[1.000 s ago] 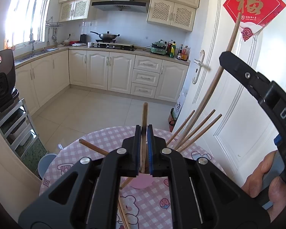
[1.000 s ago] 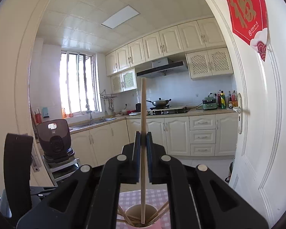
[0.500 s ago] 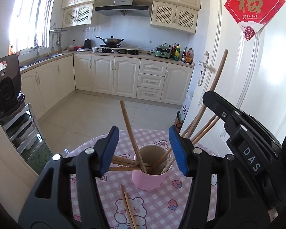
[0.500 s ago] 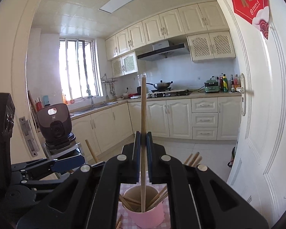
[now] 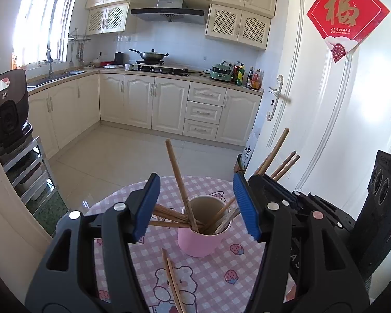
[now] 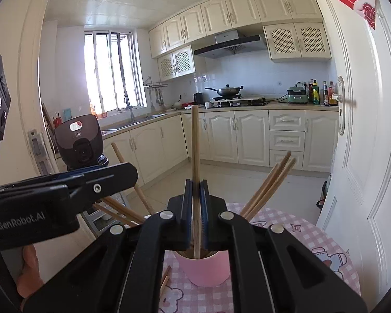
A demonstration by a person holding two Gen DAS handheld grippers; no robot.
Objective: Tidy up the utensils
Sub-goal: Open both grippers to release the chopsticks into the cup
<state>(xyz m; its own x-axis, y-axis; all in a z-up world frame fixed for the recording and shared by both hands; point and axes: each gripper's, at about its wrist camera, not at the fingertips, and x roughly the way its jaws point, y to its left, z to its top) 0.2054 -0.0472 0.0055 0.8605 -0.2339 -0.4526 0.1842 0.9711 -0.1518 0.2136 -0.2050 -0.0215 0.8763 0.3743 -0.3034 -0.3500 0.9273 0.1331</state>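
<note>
Right tongs (image 6: 195,214) are clamped tight on one upright chopstick (image 6: 195,151) – its lower end is down inside the pink cup (image 6: 204,270). Left tongs (image 5: 195,203) are spread wide with nothing in them, either side of that cup (image 5: 199,240) on the checkered counter (image 5: 216,284) – two loose chopsticks (image 5: 173,281) lie just in front.

Only a few readable bits: "GenRobot.AI" on the left tool (image 6: 62,198) at lower left, and a big gold 福 on the red door sign (image 5: 345,18), upper right.
</note>
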